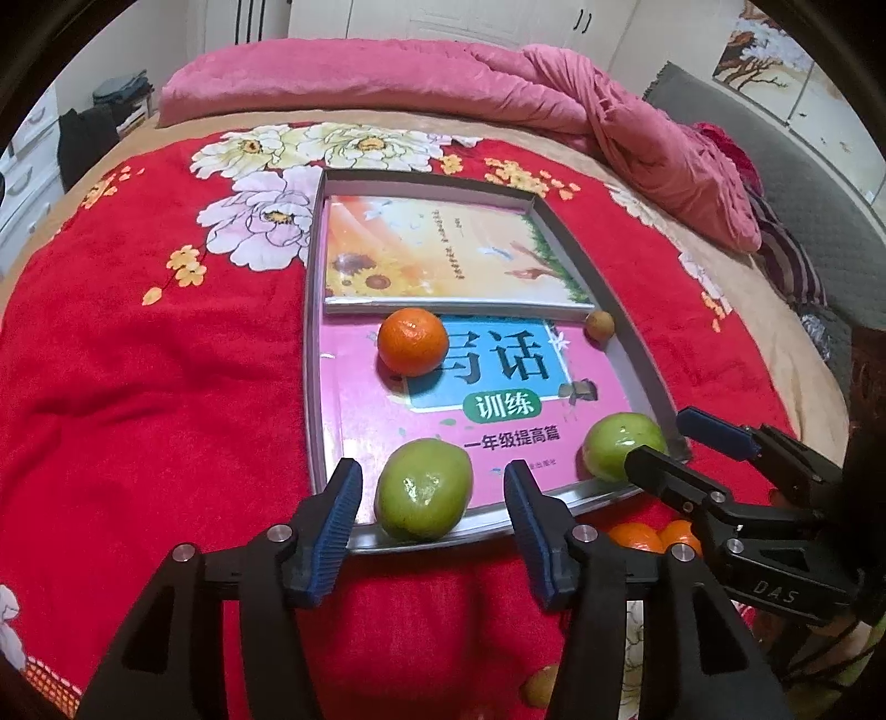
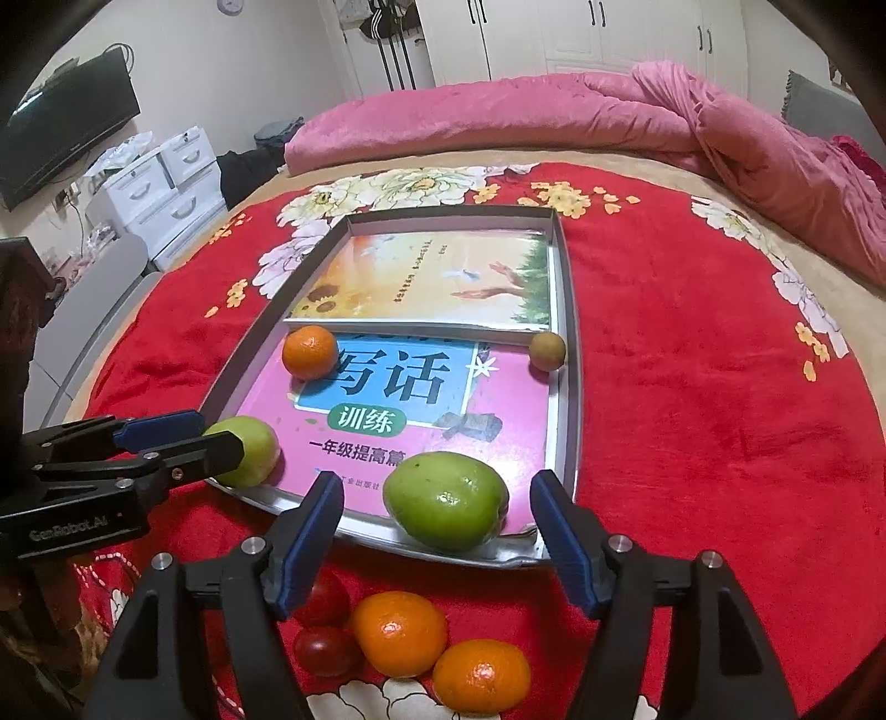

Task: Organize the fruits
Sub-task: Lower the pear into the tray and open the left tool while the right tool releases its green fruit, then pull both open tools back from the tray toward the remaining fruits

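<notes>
Both grippers, left (image 1: 432,523) and right (image 2: 437,545), fingers wide, each frame a green fruit (image 1: 423,490) in the tray (image 1: 313,332); next, close.

Home bedroom, daytime clutter and all.
Bed spread with a red flowered blanket (image 2: 692,387), pink quilt (image 2: 554,116) bunched along the far side, white wardrobe doors (image 2: 554,33) behind it, white drawer units (image 2: 160,183) down the left wall under a flat television (image 2: 66,122), round clock (image 2: 228,5) up high, framed tree picture (image 1: 758,50) hanging on the right.
</notes>
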`<state>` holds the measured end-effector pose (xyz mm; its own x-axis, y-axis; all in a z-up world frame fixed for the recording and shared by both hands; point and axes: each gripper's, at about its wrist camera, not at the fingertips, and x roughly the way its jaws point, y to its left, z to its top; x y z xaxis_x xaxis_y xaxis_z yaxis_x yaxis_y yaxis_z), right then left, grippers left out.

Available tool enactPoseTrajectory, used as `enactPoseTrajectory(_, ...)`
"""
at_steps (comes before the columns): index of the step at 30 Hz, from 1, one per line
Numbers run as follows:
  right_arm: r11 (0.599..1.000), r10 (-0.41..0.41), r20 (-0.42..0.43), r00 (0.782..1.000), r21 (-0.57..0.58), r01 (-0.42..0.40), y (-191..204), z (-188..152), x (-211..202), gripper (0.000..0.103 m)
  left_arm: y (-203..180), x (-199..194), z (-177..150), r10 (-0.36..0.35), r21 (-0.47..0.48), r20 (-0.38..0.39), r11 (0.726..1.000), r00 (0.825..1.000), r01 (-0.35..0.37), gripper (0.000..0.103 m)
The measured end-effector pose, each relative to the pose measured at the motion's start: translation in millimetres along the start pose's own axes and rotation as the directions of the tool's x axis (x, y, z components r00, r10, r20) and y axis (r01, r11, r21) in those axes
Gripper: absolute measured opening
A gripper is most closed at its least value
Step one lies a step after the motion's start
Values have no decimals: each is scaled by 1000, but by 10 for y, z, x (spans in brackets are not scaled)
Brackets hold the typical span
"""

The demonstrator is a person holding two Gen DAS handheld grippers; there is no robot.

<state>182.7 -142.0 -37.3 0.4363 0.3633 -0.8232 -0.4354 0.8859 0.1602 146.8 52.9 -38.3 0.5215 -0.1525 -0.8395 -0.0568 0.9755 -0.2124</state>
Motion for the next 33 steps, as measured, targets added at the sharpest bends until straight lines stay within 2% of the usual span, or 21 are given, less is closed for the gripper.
enactPoseTrajectory(12, 1000, -10, 53, 999, 26, 9, -89, 37, -179, 75, -37, -251, 51, -27, 3, 53, 1000, 998, 27, 69)
enactPoseTrajectory(15, 999, -10, 71, 997, 37, 7, -114, 51, -230, 79, -37, -300, 67, -33, 3, 58, 999, 998, 33, 73)
enactPoseTrajectory(20, 999, -10, 100, 995, 48, 5, -135, 74, -323, 81, -26, -381, 81, -49, -1, 70, 999, 996, 50, 73)
enactPoseTrajectory(30, 999, -16, 168, 986, 47, 8, -114, 117, -530, 90, -28, -575, 108, -23, 6, 123, 1000, 992, 22, 81)
enactPoseTrajectory(33, 998, -30, 187, 982, 58, 19, -128, 119, -586, 92, -27, -620, 113, -41, -1, 131, 999, 990, 42, 82)
